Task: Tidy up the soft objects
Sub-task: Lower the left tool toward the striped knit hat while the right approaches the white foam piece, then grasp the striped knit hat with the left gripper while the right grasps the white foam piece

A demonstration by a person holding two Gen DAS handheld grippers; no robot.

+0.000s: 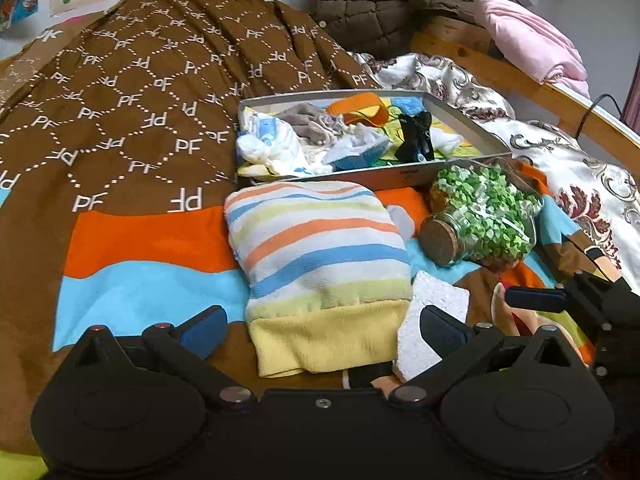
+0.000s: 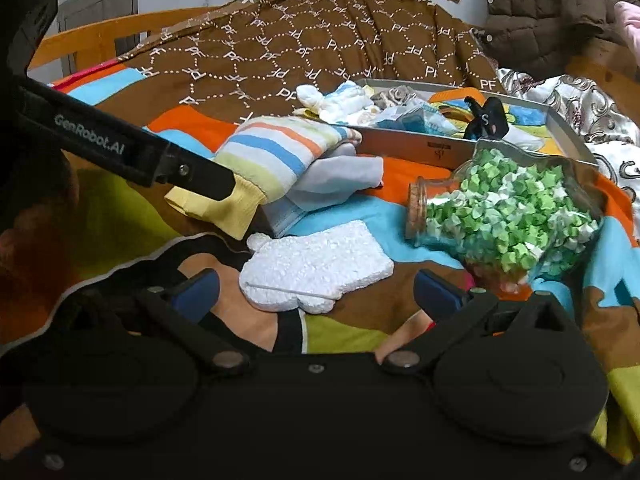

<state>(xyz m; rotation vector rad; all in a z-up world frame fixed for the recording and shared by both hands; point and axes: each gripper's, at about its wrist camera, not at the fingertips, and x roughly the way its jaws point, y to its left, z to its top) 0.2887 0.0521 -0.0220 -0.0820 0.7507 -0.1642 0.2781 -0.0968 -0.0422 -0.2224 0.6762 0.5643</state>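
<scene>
Lying at twelve o'clock of the spread-jawed left gripper point(image 1: 322, 326) was a striped cloth point(image 1: 320, 256); foam point(image 2: 316, 270) sat between the right gripper's point(image 2: 316, 292) released jaws.

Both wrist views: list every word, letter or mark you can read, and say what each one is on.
"GenRobot.AI": on the black arm of the left gripper, seen in the right wrist view.
"PF": repeated in white across the brown blanket.
"S": on the black clip in the grey box.
A small dark mark on the box's front wall is too small to read.
White letters at the blanket's top edge are cut off and unreadable.
</scene>
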